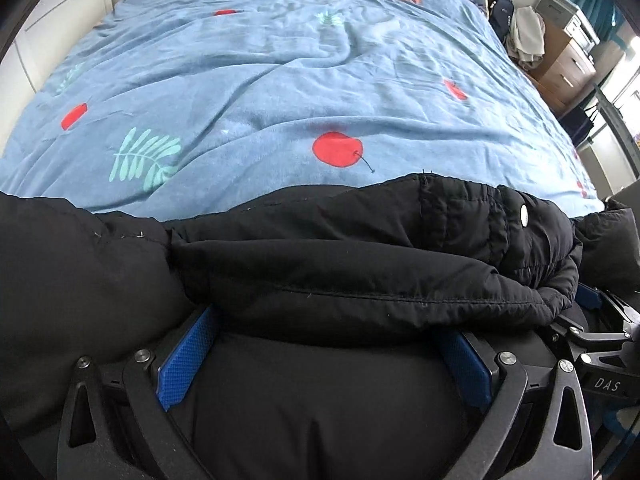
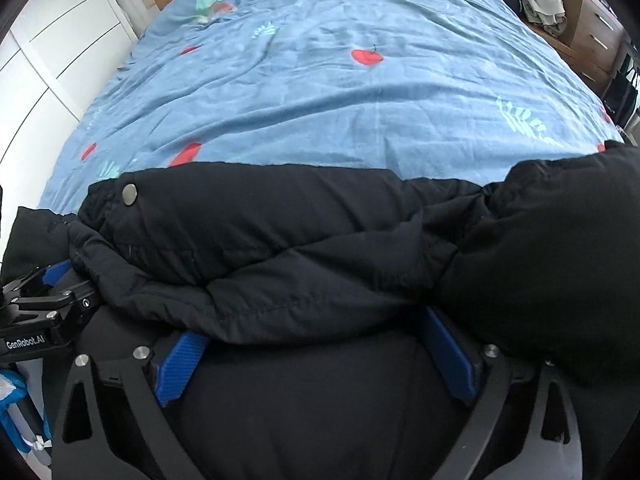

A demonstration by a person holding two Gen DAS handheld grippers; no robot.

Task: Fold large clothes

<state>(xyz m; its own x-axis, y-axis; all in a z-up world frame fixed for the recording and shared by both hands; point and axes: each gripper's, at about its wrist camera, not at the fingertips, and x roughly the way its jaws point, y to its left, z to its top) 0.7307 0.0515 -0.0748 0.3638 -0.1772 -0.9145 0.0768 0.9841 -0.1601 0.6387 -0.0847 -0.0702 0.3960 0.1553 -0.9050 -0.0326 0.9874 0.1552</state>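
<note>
A black padded jacket lies bunched at the near edge of a bed and also fills the lower half of the right wrist view. It has a silver snap button, also seen in the right wrist view. My left gripper is open, its blue pads spread wide with jacket bulk between them and a fold draped over the tips. My right gripper is open the same way, its pads wide apart under a fold. The two grippers sit side by side; the right one shows in the left view.
The bed is covered by a blue sheet printed with red cherries and green leaves, wrinkled. White wardrobe doors stand on the left. A wooden dresser with piled clothes and a dark bag stands at the right.
</note>
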